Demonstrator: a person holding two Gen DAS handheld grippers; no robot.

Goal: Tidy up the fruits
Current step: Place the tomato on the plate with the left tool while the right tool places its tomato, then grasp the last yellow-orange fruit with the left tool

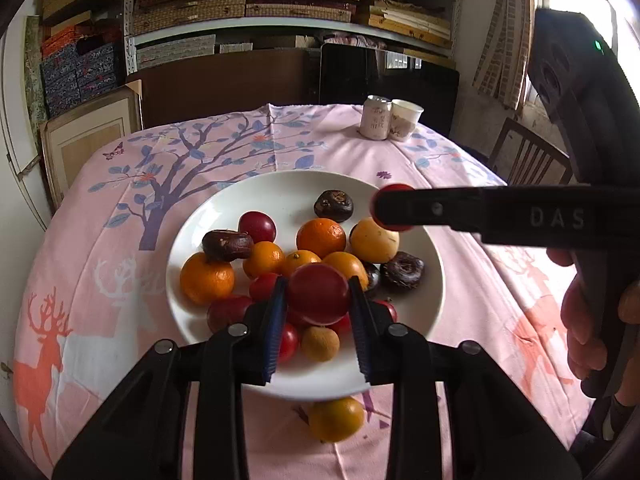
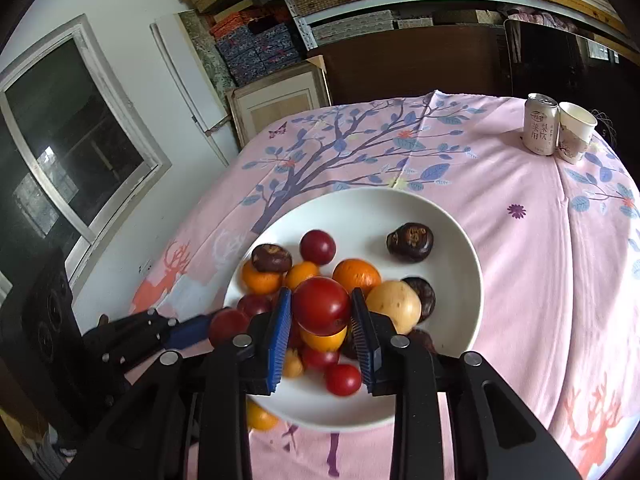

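Note:
A white plate [image 1: 280, 184] [image 2: 360, 200] on the pink tablecloth holds several oranges, red round fruits, dark brown fruits and a pale yellow fruit [image 1: 374, 240] [image 2: 394, 306]. My left gripper [image 1: 318, 284] is shut on a red fruit [image 1: 318, 300] above the plate's near side. Just above the plate, my right gripper [image 2: 321, 296] is shut on another red fruit [image 2: 322, 306]. In the left wrist view the right gripper [image 1: 384, 208] reaches in from the right over the plate's far rim. The left gripper [image 2: 216, 324] shows at the lower left of the right wrist view.
One orange [image 1: 336, 419] [image 2: 260, 416] lies on the cloth in front of the plate. A drink can [image 1: 375, 117] [image 2: 541, 124] and a paper cup [image 1: 405, 119] [image 2: 576, 132] stand at the table's far right. A wooden chair [image 1: 532, 160] is beyond the right edge.

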